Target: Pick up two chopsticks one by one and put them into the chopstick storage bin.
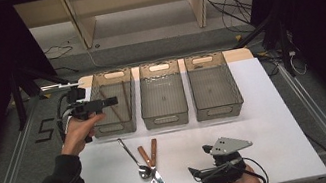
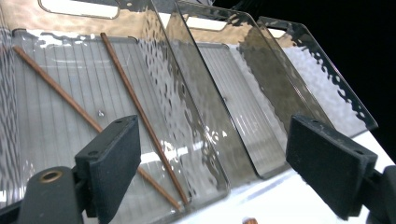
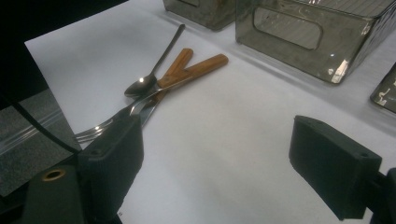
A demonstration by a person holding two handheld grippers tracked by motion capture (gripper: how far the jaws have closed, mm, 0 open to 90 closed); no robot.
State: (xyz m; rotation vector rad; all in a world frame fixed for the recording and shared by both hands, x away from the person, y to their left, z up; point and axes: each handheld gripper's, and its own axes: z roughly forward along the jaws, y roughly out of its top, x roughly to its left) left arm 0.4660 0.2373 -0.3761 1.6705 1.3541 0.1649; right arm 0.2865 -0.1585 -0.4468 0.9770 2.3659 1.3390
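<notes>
Two thin brown chopsticks (image 2: 135, 102) lie inside the leftmost of three smoky clear bins (image 1: 111, 128). My left gripper (image 1: 111, 101) hovers at that bin's left side and points across it. Its jaws stand open and empty (image 2: 212, 154). On the white table a spoon (image 1: 131, 155) lies beside a wooden-handled fork (image 1: 153, 167) and knife (image 1: 147, 161), which cross each other. My right gripper (image 1: 196, 173) rests near the front edge, just right of the cutlery and pointing left toward it. It is open with nothing between its pads (image 3: 215, 154). The spoon (image 3: 142, 84) and fork tines (image 3: 93, 132) lie ahead of its left jaw.
The middle bin (image 1: 166, 117) and the right bin (image 1: 219, 108) stand in a row behind the cutlery with nothing in them. Bare white table (image 1: 270, 133) stretches to the right. Dark floor with cables and metal rails surrounds the table.
</notes>
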